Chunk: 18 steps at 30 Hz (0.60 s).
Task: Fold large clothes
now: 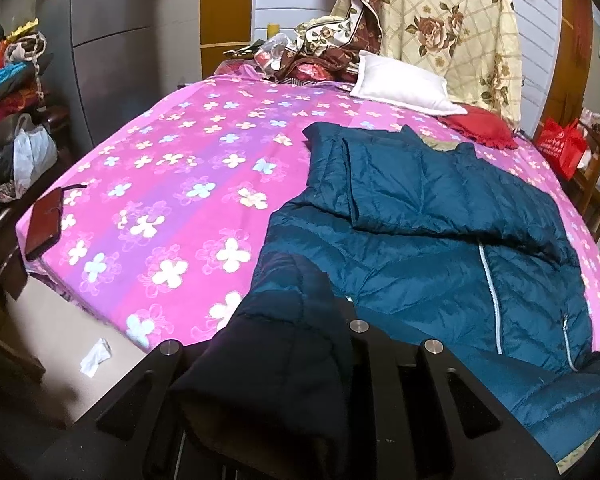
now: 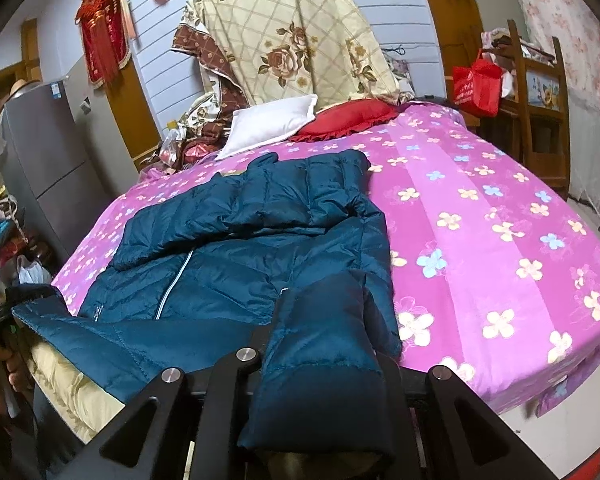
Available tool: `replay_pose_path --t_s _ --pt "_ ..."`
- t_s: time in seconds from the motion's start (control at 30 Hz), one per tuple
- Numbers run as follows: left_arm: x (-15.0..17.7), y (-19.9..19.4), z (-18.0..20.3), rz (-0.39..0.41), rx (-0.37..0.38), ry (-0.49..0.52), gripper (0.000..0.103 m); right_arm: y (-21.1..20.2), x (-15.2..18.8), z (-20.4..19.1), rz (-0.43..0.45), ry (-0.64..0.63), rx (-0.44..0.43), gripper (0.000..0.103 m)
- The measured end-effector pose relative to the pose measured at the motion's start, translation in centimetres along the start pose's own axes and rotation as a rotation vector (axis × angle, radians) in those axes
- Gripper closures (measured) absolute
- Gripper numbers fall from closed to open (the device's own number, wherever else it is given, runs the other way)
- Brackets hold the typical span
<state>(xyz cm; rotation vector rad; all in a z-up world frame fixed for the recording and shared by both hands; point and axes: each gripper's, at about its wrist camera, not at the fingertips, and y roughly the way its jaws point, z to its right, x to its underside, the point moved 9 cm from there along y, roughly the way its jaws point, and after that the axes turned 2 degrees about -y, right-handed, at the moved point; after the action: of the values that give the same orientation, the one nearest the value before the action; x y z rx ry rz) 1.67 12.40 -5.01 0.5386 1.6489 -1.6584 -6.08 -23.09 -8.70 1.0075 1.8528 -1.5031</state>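
Left wrist view: my left hand-held gripper (image 1: 300,344) pinching jacket (image 1: 440,232) hem corner; right hand-held gripper (image 2: 320,360) pinching other corner. Jacket on bed (image 1: 160,184), hem overhanging near edge, lifted ready for folding toward collar.

Both views come from fisheye cameras, 1 on each hand-held gripper, looking forward along its 2 fingers and tilted downward.

The left wrist view looks from the foot edge of the bed (image 1: 172,184), near its left corner, toward the headboard wall. The left gripper (image 1: 340,320) fills the lower frame at close range.

The right wrist view looks from the same edge, further right. The right gripper (image 2: 324,344) fills its lower frame.

Shared area: the teal jacket (image 1: 440,240) (image 2: 240,240), white pillow (image 1: 400,84) (image 2: 268,124) and floral quilt (image 1: 440,20) (image 2: 292,32).
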Motion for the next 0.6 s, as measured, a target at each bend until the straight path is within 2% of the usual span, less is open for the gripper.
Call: replay_pose_path --t_s 0.1,0.2,0.33,0.4,0.5,0.6 --pt "-0.5 0.5 0.2 -0.003 0.025 -0.008 0.088 0.7 -0.7 0.1 -0.008 0.001 0.000 0.086" --pt "-2.0 0.1 -0.4 0.018 0.063 -0.063 0.089 1.0 -2.3 0.0 0.004 -0.004 0.020 0.086" --pt "-4.4 -2.4 -1.5 0.119 0.077 -0.110 0.091 -1.3 -5.4 -1.0 0.145 -0.062 0.048 0.086" --pt "-5.9 -4.0 -1.6 0.181 0.085 -0.117 0.091 -3.4 -7.1 -2.0 0.253 -0.103 0.051 0.086" --pt "-8.4 -6.0 -1.2 0.261 0.086 -0.104 0.091 -5.0 -9.3 -2.9 0.345 -0.130 0.055 0.086" --pt "-11.4 -6.7 -0.4 0.316 0.092 -0.074 0.091 -5.2 -11.9 -3.2 0.397 -0.128 0.047 0.086"
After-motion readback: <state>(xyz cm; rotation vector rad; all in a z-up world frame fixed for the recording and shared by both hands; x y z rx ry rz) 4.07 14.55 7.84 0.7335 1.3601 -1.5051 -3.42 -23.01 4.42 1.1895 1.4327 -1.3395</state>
